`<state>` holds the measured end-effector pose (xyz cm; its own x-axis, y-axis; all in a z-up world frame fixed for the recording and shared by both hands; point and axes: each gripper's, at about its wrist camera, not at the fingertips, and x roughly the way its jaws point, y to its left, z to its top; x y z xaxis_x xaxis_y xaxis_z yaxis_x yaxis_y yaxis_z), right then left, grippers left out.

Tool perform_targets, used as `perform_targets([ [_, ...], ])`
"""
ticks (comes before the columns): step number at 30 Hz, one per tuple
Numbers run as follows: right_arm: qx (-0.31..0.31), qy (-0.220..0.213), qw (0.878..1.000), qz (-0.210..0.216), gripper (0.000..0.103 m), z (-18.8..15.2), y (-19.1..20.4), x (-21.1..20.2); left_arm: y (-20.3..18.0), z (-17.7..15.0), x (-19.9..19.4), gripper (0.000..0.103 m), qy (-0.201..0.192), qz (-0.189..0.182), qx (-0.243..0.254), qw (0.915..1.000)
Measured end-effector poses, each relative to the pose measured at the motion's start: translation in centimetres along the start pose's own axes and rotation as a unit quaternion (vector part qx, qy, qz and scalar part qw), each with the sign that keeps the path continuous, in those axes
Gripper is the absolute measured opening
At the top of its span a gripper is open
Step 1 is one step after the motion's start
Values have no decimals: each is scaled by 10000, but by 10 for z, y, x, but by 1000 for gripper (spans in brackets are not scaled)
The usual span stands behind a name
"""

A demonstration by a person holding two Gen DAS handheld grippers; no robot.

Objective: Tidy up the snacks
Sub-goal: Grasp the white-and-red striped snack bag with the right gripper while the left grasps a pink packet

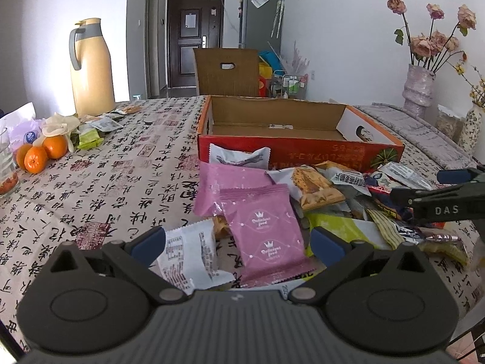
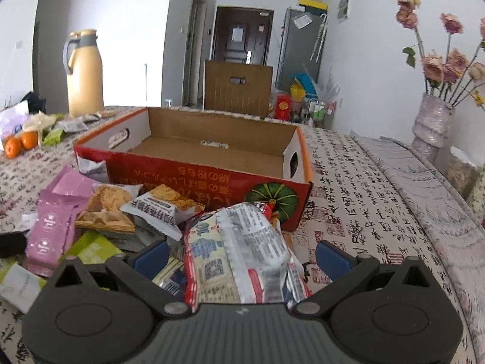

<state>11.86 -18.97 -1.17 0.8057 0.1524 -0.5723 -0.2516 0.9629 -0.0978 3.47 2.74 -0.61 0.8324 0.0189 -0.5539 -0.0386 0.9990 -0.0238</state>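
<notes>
**Pink packet between my left fingers**

My left gripper (image 1: 238, 242) is spread wide, holding nothing; the pink packet (image 1: 266, 236) lies centre frame between its fingers, long axis pointing away toward the empty box (image 1: 297, 148) above. My right gripper (image 2: 241, 254) is open around a noodle pack (image 2: 242, 251).

The bench (image 1: 127, 182) wears a calligraphy-print cloth. A red cardboard box (image 1: 291, 148) stands open at its middle, a heap of snack packets (image 1: 272, 206) just near of it. Far left stand a yellow thermos jug (image 1: 91, 69) and three oranges (image 1: 41, 153).
</notes>
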Motion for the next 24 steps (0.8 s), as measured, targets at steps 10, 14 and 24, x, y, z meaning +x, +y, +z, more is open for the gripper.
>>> perform_targets([
  [10,-25,536,9984,150,84,2,-6,34,6,1,10,103,138,66,-93,9998],
  [14,-49,440,9988,188,77,0,-6,29,4,2,13,103,179,73,-107,9998],
  [24,84,-43,9998,183,61,-7,-9,5,-5,8,26,103,319,137,-145,9993],
])
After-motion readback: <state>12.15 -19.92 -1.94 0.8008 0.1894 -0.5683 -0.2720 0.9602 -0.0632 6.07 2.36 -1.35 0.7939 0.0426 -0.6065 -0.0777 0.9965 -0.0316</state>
